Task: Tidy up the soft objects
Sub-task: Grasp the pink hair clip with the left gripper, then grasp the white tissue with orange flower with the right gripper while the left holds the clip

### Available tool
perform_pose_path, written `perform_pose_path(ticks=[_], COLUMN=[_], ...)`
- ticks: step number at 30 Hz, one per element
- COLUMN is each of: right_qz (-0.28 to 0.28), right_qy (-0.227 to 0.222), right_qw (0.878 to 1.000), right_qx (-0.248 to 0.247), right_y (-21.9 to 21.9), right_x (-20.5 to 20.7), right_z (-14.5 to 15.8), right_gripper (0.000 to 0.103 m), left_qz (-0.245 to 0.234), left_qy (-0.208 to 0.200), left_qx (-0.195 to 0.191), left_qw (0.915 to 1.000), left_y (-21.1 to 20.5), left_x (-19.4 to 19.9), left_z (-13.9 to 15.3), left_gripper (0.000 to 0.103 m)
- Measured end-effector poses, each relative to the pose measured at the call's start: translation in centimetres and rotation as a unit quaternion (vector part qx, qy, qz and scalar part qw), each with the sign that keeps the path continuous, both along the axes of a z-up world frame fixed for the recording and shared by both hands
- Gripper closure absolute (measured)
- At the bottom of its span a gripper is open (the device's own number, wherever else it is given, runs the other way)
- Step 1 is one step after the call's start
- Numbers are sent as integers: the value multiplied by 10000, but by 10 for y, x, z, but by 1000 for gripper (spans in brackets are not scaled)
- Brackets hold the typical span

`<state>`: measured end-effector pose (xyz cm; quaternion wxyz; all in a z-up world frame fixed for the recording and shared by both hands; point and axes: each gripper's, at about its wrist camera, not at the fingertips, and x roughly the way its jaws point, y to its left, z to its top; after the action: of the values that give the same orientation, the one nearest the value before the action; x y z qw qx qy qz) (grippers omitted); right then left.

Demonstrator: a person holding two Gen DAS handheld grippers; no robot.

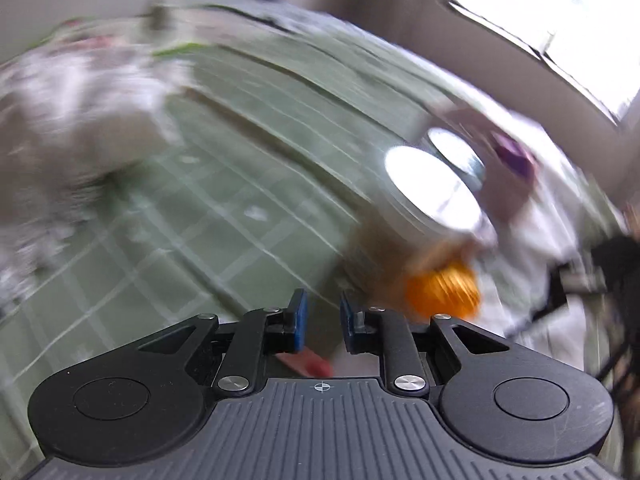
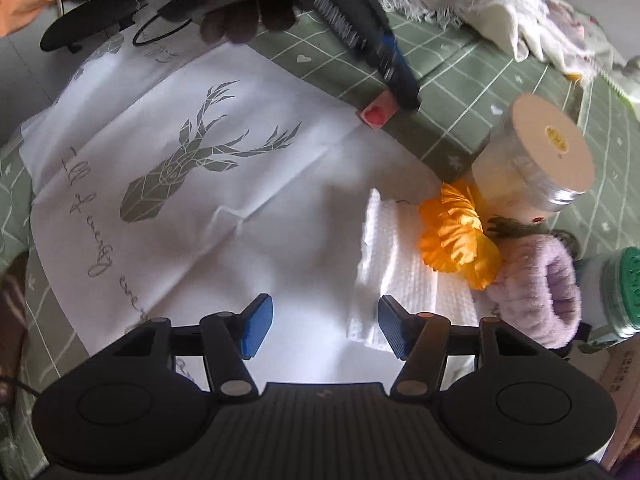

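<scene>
In the right wrist view my right gripper [image 2: 320, 326] is open and empty above a white cloth with a deer print [image 2: 192, 168]. A folded white towel [image 2: 396, 264], an orange fabric flower [image 2: 456, 236] and a fluffy lilac band [image 2: 536, 292] lie to its right. My left gripper [image 2: 400, 80] hovers at the top, just over a small pink block with a red heart [image 2: 376, 114]. The left wrist view is blurred: the left gripper [image 1: 323, 312] has a narrow gap between its pads, nothing in it; the pink block [image 1: 308, 364] shows below.
A jar with a white lid [image 2: 548, 148] stands beside the flower and shows blurred in the left wrist view [image 1: 432, 188]. A green-lidded container [image 2: 624, 292] is at the right edge. A white fringed cloth pile [image 2: 480, 0] lies far on the green checked tablecloth [image 2: 480, 64].
</scene>
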<state>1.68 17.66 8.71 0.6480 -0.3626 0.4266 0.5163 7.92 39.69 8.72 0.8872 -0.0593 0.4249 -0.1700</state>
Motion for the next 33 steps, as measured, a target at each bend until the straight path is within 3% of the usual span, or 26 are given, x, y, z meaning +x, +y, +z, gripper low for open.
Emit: perform_pose_path(ticks=[2, 3, 4, 6, 8, 13, 15, 17, 19, 21, 23, 25, 28, 30, 33], right_qz=[-56, -116, -170, -248, -252, -252, -281, -318, -333, -389, -533, -603, -615, -566, -679], right_qy=[-135, -186, -203, -214, -251, -375, -435, -464, -533, -605, -614, -550, -659, -763, -721], right_qw=[9999, 9997, 9996, 9994, 9994, 9990, 9986, 9984, 9979, 9974, 9967, 9966, 9944, 9923, 9924], right_qx=[-50, -92, -126, -128, -50, -33, -103, -107, -134, -70, 31, 78, 555, 794, 726], right_y=[-4, -5, -8, -12, -18, -23, -22, -24, -25, -29, -33, -35, -43, -45, -37], right_x=[-1, 0, 0, 3, 2, 0, -2, -4, -7, -10, -10, -8, -7, -4, 12], right_z=[-2, -5, -6, -6, -3, -5, -10, -14, -21, -28, -31, -27, -5, 10, 14], right_gripper=[45, 45, 45, 45, 45, 45, 44, 44, 44, 43, 39, 40, 40, 40, 38], left_qz=[858, 1435, 2010, 2391, 2397, 2317, 2202, 1877, 1441, 1090, 817, 695, 706, 741, 864], left_qy=[263, 505, 873, 1233, 1328, 1541, 1427, 1204, 985, 836, 672, 522, 585, 653, 780], left_qx=[-49, -83, -172, -630, -779, -526, -315, 153, 673, 1008, 1348, 1525, 1394, 1307, 1147], left_qw=[9960, 9883, 9755, 9611, 9585, 9591, 9644, 9747, 9823, 9854, 9852, 9845, 9860, 9865, 9866], left_y=[15, 23, 30, 34, 24, -6, -17, -36, -55, -68, -81, -87, -80, -73, -64], left_x=[4, 4, 2, -6, -13, -6, -1, 2, 4, 0, -6, -8, -10, -10, -5], left_z=[-1, -4, -9, -18, -21, -33, -34, -35, -35, -36, -38, -39, -37, -36, -36], left_gripper=[81, 80, 79, 79, 79, 79, 79, 78, 69, 50, 46, 47, 53, 63, 79])
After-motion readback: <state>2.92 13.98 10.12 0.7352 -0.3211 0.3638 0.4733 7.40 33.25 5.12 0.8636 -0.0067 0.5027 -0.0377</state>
